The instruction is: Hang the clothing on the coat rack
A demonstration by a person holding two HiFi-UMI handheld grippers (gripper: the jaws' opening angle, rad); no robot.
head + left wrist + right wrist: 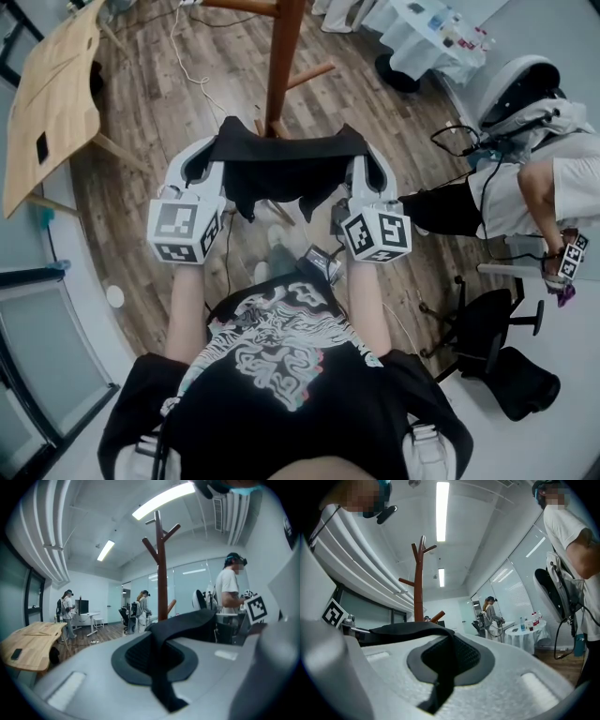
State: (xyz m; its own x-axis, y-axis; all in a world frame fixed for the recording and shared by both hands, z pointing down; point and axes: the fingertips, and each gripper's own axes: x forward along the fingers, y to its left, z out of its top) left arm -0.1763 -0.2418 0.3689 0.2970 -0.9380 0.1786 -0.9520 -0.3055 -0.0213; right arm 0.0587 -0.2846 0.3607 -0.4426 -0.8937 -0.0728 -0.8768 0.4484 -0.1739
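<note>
overhead, a person holds a black garment (281,173) stretched wide between two grippers that sit level with each other. the left gripper (200,167) is clamped tight on the cloth's left end and the right gripper (368,172) on its right end. in each gripper view a strip of dark fabric runs between the closed jaws and spills over them, so the tips themselves are covered. the garment's ragged lower edge hangs between the grippers, and what kind of clothing it is cannot be made out. just ahead of both grippers stands the brown wooden coat rack (283,56). its top is cut off by the head view's upper edge, and its foot is hidden behind the cloth. in the gripper views its forked pegs rise above the garment, apart from it. far out to the left gripper's left is a pale wooden tabletop (56,103), partly out of frame. off to the right gripper's right stands a second person (553,183) in a white top, cut off by the frame edge.
</note>
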